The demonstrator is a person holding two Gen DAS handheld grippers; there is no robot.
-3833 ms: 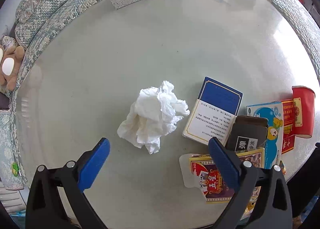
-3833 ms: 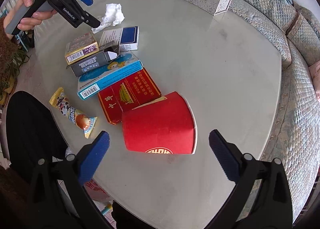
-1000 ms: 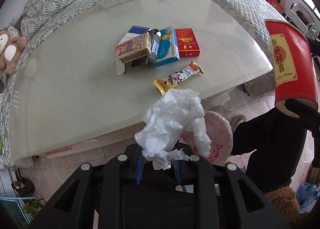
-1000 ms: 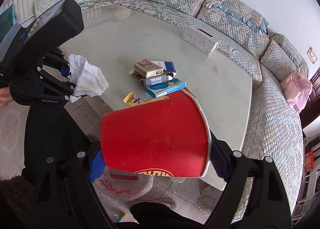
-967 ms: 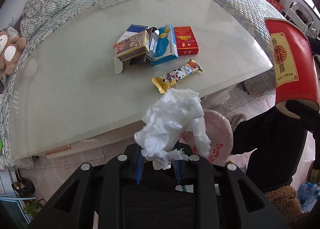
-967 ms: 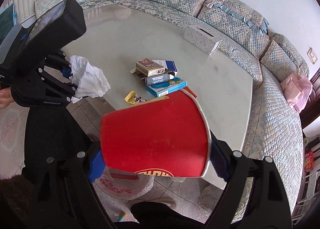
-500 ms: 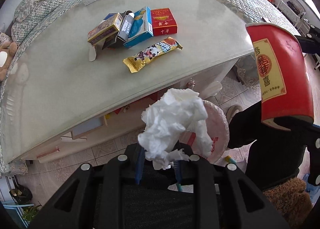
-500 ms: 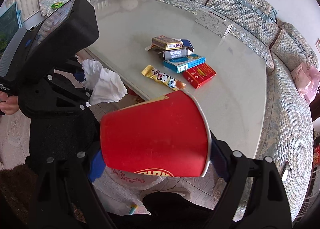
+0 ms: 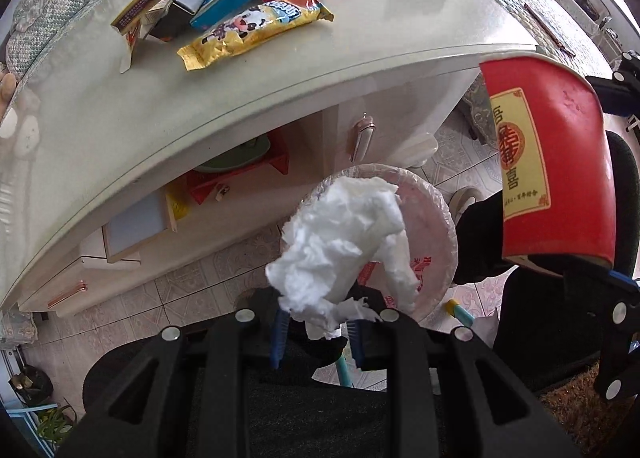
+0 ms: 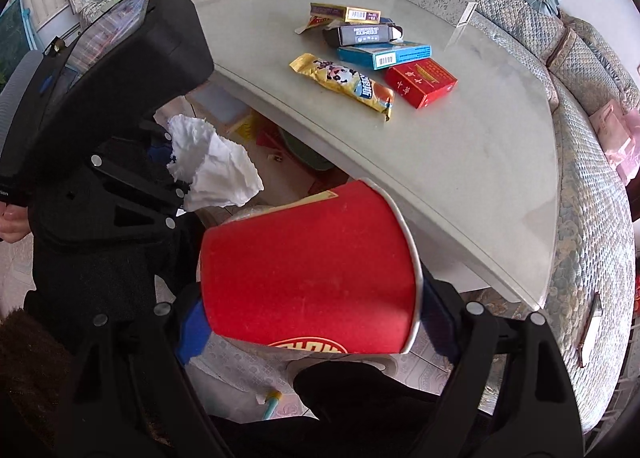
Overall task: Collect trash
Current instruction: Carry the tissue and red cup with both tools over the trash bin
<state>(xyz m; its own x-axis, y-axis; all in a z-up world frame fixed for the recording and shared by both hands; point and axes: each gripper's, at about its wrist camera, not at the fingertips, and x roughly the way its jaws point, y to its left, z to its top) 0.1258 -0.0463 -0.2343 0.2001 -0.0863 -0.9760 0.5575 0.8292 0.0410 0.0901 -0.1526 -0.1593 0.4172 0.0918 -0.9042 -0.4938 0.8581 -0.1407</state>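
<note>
Left wrist view: left gripper pinches crumpled tissue over the bag-lined bin at 1 o'clock. Right gripper clamps red paper cup. Risk: tissue snags on the blue pads, or drifts past the rim to the floor.

The glass-topped table carries a snack wrapper, four or so small boxes and a tissue box.
</note>
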